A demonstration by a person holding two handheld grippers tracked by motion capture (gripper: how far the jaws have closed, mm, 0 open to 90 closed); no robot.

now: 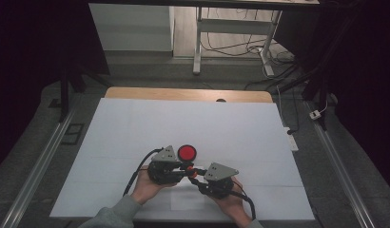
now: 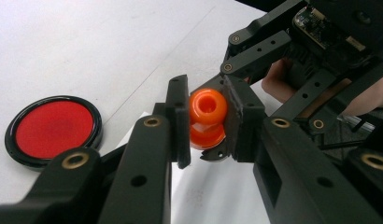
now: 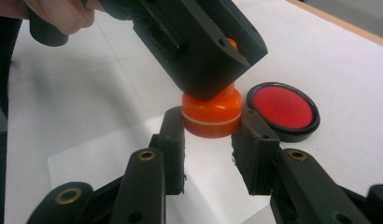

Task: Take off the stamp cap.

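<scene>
Both grippers meet over the near middle of the white table [image 1: 136, 128], each clamped on the same small orange piece [image 2: 207, 119]. The left gripper [image 2: 206, 121] presses its pads onto the piece's rounded upper knob, which has a hollow top. The right gripper [image 3: 212, 135] has its jaws closed against the wider orange base, which carries a thin pale ring around it. The piece is held just above a white paper sheet [image 3: 87, 168] lying on the table. Just beyond the grippers lies a round red disc with a black rim [image 1: 187, 152], flat on the table. No writing, brand or label can be read on any of these things.
</scene>
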